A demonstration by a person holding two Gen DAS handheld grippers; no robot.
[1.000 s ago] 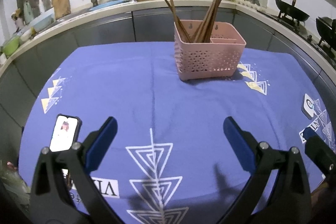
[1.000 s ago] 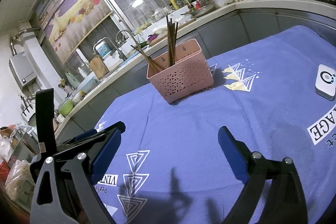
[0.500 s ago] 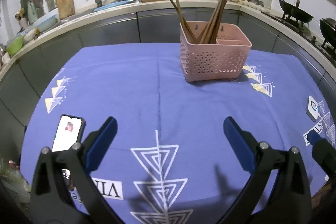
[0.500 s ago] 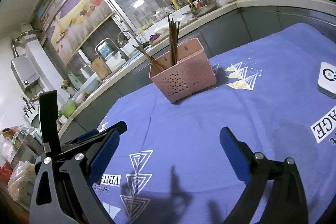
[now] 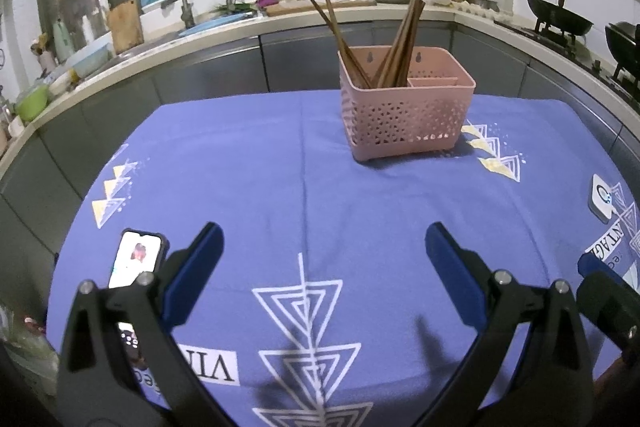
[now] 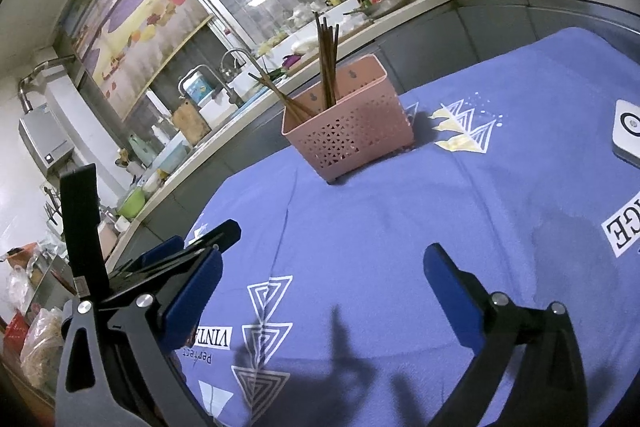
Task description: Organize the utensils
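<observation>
Standing on desk: pink caddy, chopsticks leaning inside its left compartment.
Left tongs and right tongs spread apart, holding nothing, well short of caddy; phone beside left tongs.

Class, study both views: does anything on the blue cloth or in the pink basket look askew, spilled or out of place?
Nothing is spilled or damaged. The brown wooden chopsticks all sit in the left compartment of the pink perforated plastic basket, splayed in two leaning bunches. A lit smartphone lies near the blue patterned tablecloth's left edge, unrelated to utensils.
</observation>
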